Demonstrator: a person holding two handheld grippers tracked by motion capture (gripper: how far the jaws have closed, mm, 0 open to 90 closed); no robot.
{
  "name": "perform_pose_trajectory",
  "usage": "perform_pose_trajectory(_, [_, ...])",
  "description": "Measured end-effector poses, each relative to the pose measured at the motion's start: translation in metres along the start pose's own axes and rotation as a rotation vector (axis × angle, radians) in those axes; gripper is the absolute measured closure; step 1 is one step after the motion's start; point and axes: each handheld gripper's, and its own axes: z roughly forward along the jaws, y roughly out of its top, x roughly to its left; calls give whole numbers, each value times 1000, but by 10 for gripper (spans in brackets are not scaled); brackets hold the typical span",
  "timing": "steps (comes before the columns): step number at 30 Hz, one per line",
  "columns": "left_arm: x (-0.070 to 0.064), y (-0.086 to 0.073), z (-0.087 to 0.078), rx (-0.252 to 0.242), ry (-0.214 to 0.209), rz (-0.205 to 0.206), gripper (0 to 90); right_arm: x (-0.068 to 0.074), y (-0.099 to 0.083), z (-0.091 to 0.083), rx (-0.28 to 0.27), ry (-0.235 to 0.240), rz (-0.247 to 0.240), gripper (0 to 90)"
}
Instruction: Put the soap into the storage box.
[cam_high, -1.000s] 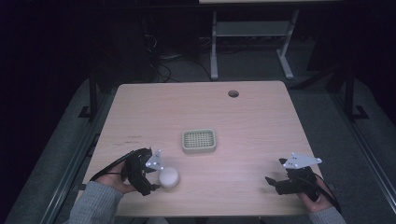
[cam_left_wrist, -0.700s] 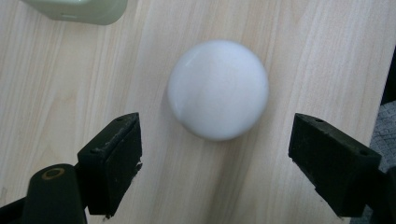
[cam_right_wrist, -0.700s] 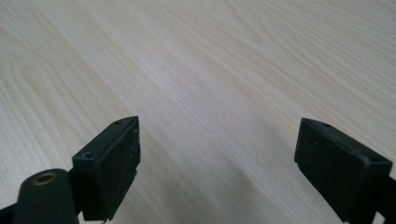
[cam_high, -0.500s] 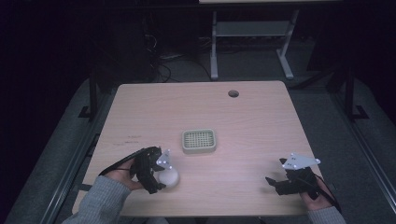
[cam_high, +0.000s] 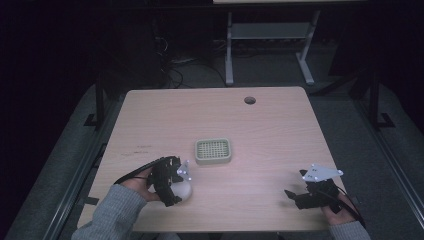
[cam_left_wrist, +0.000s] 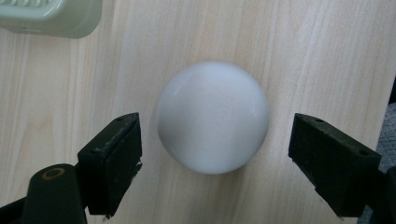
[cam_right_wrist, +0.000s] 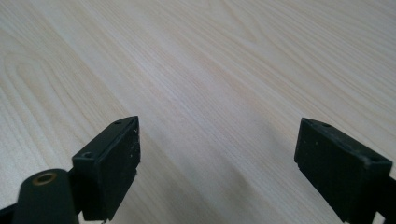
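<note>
High view: left hand-held gripper (cam_high: 179, 192) has advanced over the white ball (cam_left_wrist: 213, 117), jaws apart around it, untouched.

Bare table (cam_high: 280, 145) all round, bar central soap dish (cam_high: 213, 151) and white ball (cam_left_wrist: 213, 117).

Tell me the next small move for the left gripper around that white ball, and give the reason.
Probably close the left gripper on the white ball. Its jaws stand open on either side of the ball with a gap at each side, and the ball sits on the table between them, so nothing is gripped yet. The right gripper is open over bare wood, far from the ball.
</note>
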Motion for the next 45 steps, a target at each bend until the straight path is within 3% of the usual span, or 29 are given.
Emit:
perform_pose_trajectory(9, [4, 6, 8, 43, -20, 13, 171, 1, 0, 0, 2, 6, -18, 139])
perform_pose_trajectory(32, [7, 14, 28, 106, -67, 4, 171, 3, 1, 1, 1, 13, -22, 139])
perform_pose_trajectory(33, [9, 14, 28, 113, -63, 20, 171, 2, 1, 1, 1, 13, -23, 139])
perform_pose_trajectory(38, [10, 14, 32, 124, -75, 7, 171, 3, 1, 1, 3, 13, -25, 139])
perform_pose_trajectory(45, [10, 15, 35, 138, -83, 21, 185, 3, 1, 1, 2, 15, -27, 139])
